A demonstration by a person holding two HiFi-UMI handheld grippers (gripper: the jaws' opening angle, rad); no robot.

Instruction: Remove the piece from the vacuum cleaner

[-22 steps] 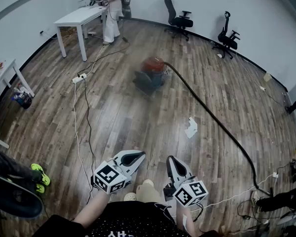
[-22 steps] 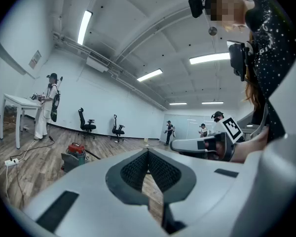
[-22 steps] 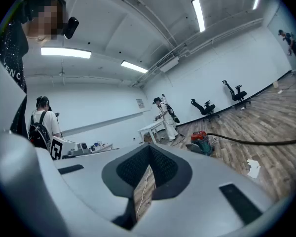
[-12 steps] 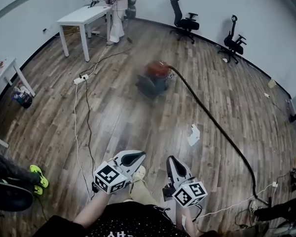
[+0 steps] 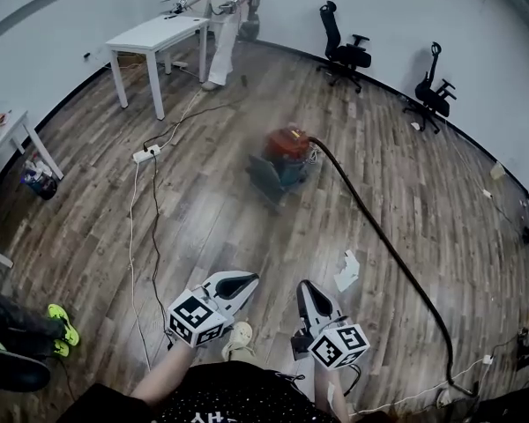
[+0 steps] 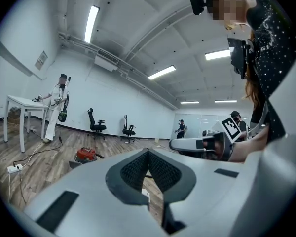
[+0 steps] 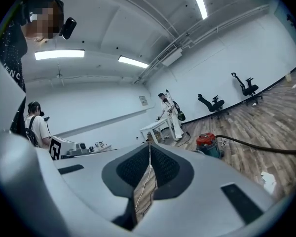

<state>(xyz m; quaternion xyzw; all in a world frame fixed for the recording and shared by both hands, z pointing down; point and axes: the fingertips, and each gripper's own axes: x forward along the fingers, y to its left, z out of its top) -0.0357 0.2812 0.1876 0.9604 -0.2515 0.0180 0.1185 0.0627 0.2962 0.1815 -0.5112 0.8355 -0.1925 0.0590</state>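
The vacuum cleaner with a red top and a dark grey-green body (image 5: 284, 152) is seen standing on the brown wood-plank floor (image 5: 203, 227), near the middle of the room and blurred in the head view. It is placed at about 12 o'clock from both grippers and well apart from them. A long black hose (image 5: 379, 234) is joined to its side and is laid across the floor toward 4 o'clock. A crumpled white scrap (image 5: 346, 271) is found beside the hose, between the vacuum cleaner and the grippers.

The left gripper (image 5: 249, 277) and the right gripper (image 5: 303, 285) are held low in front of the person, side by side and pointed toward 12 o'clock. The jaws of each are pressed fully together, and nothing is caught between them.

At 10 o'clock from the vacuum cleaner a white power strip (image 5: 143, 155) is set on the floor with thin cables trailed from it. Farther off at 11 o'clock a white counter (image 5: 159, 35) is placed, and a person dressed in white (image 5: 222, 16) is stood at its far end. Two black office chairs (image 5: 344, 51) are parked along the white wall at 1 o'clock.
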